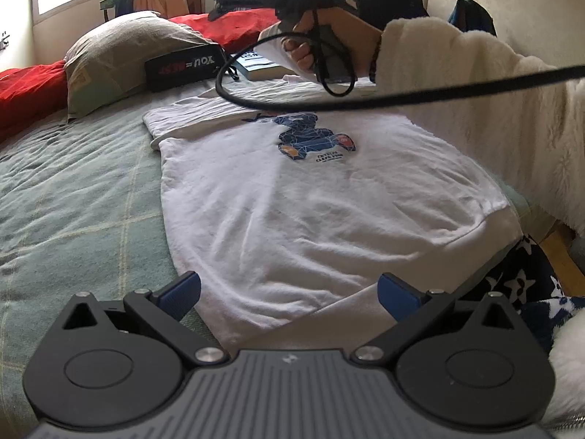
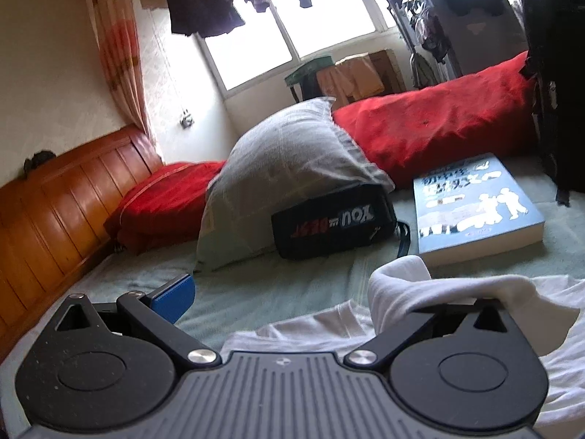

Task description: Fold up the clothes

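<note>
Daylight through a bright multi-pane window above a bed spread with pale green checked bedding. Orange-brown slatted wooden headboard against a cream wall; orange-and-cream patterned curtain beside it, dark garments hung overhead.

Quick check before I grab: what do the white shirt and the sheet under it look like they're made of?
White shirt: looks like soft matte cotton knit, possibly fleecy; it wrinkles softly and has a ribbed hem, with a blue print on the chest. Bed sheet: looks like thin woven cotton, pale green with faint checked lines and fine creases. Neither is shiny, so likely not slippery for the left hand-held gripper.
</note>
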Tool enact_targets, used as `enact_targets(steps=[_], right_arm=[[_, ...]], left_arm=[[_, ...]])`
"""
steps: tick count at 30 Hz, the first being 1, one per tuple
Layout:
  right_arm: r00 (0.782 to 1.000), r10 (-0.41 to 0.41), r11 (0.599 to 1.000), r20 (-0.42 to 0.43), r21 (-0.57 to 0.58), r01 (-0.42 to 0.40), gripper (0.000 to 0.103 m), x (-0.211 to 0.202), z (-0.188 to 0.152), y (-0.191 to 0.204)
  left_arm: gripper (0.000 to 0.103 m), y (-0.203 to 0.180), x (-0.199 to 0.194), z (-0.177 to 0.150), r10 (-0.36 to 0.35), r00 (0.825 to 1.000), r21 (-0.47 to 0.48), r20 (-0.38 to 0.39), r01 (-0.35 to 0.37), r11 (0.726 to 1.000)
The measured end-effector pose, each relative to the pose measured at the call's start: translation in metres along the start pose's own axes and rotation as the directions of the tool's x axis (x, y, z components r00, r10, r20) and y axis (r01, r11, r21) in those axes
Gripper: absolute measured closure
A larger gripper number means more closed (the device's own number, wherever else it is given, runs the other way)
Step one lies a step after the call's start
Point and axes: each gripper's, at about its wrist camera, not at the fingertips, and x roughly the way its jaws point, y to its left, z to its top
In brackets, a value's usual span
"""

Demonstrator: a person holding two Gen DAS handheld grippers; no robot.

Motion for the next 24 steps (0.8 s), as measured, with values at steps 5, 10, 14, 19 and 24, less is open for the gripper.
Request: enact_targets(steps=[5,10,14,19,24], right_arm=[[0.999,-0.002,1.000,-0.039,-0.004,0.002,0.000,0.014,-0.012,0.002],[0.996,-0.001,1.000,-0.093,0.008,0.002,0.000,0.029,-0.030,-0.002],[0.990,0.008,0.998,-0.141,0.059,0.000,0.000,0.034,-0.049,-0.015],[0.986,0.066,0.979,-0.153,0.201,-0.034,0.000,0.017,-0.062,-0.040],[0.993,0.056,0.942,-0.109,0.336,-0.016,0.000,-0.001,-0.065,-0.071]], left_arm=[[0.001,0.002,-0.001,-0.002,0.004,1.000,-0.008,-0.003,-0.005,1.000],[0.001,0.003,-0.001,-0.004,0.005,1.000,-0.015,-0.006,-0.005,1.000],[0.001,0.003,-0.001,-0.005,0.001,1.000,-0.019,-0.003,-0.001,1.000],[0.001,0.002,-0.002,-0.005,-0.013,1.000,-0.018,0.008,0.013,1.000],[0.001,0.000,-0.002,-0.007,-0.027,1.000,-0.019,0.015,0.028,0.999]])
